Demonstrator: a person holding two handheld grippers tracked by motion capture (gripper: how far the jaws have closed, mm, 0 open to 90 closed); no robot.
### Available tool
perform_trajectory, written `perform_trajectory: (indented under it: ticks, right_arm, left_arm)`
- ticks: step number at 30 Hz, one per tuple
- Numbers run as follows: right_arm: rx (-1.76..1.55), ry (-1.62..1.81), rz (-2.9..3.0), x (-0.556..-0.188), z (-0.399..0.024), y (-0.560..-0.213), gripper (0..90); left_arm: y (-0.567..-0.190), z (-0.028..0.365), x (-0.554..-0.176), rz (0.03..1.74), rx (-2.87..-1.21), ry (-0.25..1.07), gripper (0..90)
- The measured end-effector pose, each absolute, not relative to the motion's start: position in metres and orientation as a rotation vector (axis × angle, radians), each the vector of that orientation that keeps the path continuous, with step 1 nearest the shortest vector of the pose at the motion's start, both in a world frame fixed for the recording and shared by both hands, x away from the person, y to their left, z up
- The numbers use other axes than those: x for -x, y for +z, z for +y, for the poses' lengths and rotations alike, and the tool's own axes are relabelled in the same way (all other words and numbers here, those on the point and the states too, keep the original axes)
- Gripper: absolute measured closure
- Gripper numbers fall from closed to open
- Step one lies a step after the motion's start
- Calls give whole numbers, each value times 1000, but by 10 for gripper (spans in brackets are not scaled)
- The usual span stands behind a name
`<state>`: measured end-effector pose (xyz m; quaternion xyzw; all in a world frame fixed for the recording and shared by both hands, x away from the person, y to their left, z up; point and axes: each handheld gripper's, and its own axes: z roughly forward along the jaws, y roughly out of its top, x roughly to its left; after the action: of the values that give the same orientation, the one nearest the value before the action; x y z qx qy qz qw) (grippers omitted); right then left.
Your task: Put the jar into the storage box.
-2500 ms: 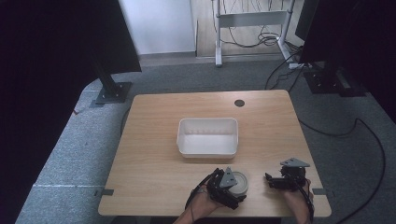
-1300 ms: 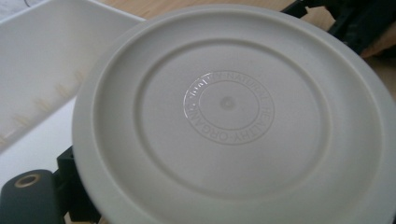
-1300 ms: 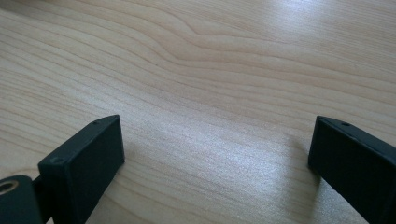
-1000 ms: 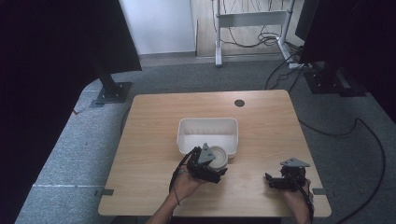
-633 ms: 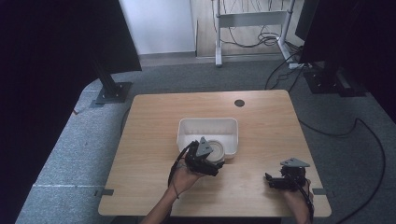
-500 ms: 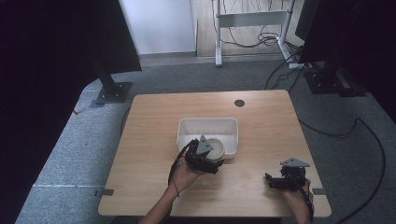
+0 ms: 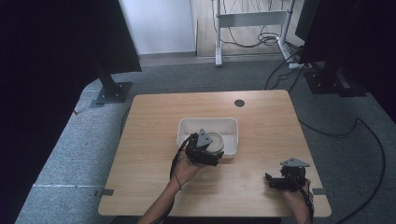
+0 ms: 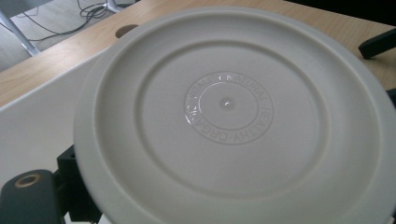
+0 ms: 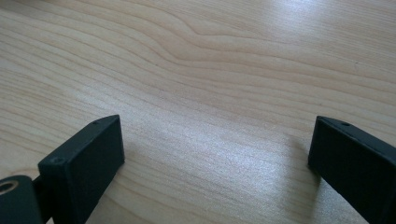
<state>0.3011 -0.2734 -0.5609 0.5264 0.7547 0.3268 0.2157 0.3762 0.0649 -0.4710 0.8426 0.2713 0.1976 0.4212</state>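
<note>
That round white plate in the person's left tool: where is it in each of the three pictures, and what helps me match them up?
High view: the plate sits mid-picture, held by the left gripper over the near edge of the white tray.
Left gripper view: the plate spans nearly the whole frame.
Right gripper view: wooden table between open jaws, no plate.
Shared landmark: the table's round hole.

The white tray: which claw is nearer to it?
Left. The left claw holds a round plate over the white tray; the right claw rests open near the table's front right.
</note>
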Motion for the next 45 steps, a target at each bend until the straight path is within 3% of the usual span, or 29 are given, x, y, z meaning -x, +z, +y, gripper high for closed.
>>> perform_trajectory:
  ticks: [27,45]
  right_arm:
    - [-1459,906,2092,-301,-273,-561,31]
    - [-1459,906,2092,-301,-273,-561,31]
  left_arm:
    - [-493,59,-417,843,-2096,562,101]
    - [-514,54,-425,913,-2123,552,101]
